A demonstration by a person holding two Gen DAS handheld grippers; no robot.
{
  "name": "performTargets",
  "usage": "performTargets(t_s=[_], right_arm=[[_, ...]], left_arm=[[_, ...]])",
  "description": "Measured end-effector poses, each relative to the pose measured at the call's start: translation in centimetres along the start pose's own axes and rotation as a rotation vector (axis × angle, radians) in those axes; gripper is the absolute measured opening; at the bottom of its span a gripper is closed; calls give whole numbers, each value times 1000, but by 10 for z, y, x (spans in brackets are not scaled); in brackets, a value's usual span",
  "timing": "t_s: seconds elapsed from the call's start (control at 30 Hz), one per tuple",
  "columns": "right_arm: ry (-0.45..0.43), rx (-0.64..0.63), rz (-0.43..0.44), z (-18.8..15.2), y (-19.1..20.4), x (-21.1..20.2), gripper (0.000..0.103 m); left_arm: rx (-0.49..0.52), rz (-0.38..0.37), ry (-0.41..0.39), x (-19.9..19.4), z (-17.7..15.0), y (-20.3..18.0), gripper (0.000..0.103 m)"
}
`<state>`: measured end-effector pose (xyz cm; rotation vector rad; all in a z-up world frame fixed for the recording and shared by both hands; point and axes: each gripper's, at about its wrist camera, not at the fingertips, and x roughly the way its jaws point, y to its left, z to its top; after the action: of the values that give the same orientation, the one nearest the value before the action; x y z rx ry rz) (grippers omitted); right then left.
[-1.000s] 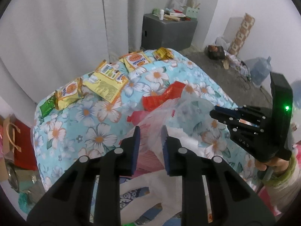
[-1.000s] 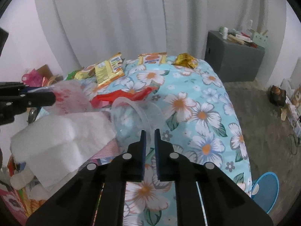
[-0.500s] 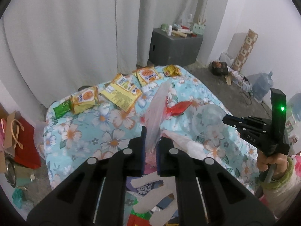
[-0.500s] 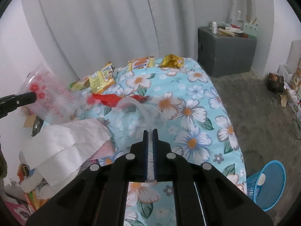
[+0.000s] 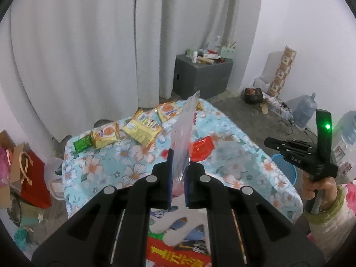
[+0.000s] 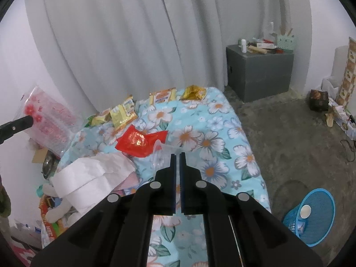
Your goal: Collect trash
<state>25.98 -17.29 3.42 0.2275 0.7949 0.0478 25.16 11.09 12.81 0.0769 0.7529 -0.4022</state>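
My left gripper is shut on a clear plastic bag printed with red flowers, which stands up from its jaws above the floral-clothed table. The right wrist view shows that bag hanging from the left gripper at the left edge. My right gripper is shut on the rim of a clear plastic cup, lifted over the table. A red wrapper lies just behind the cup. Yellow snack packets and a gold wrapper lie at the table's far end.
Crumpled white tissue is piled at the table's near left. A blue basket with a white cup in it lies on the floor to the right. A grey cabinet stands by the curtain. A red gift bag sits left of the table.
Both grippers have risen and drawn back from the table. The left jaws closed on the flowered bag and lifted it; the right lifted the clear cup.
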Motion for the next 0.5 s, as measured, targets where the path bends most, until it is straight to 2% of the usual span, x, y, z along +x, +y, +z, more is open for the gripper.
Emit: performTargets(t_s=[0.23, 0.4, 0.43, 0.47, 0.5], right_arm=[[-10, 18, 16, -2, -4, -13, 3], [2, -47, 12, -4, 4, 0, 6], [14, -68, 1, -6, 6, 7, 12], [23, -81, -12, -7, 7, 14, 28], [30, -93, -25, -9, 7, 24, 37]], left_arm=[[54, -28, -45, -28, -2, -28, 6], [78, -40, -55, -32, -8, -35, 6], [85, -38, -55, -31, -10, -36, 6], [90, -36, -53, -29, -11, -37, 6], [93, -35, -53, -27, -12, -37, 6]])
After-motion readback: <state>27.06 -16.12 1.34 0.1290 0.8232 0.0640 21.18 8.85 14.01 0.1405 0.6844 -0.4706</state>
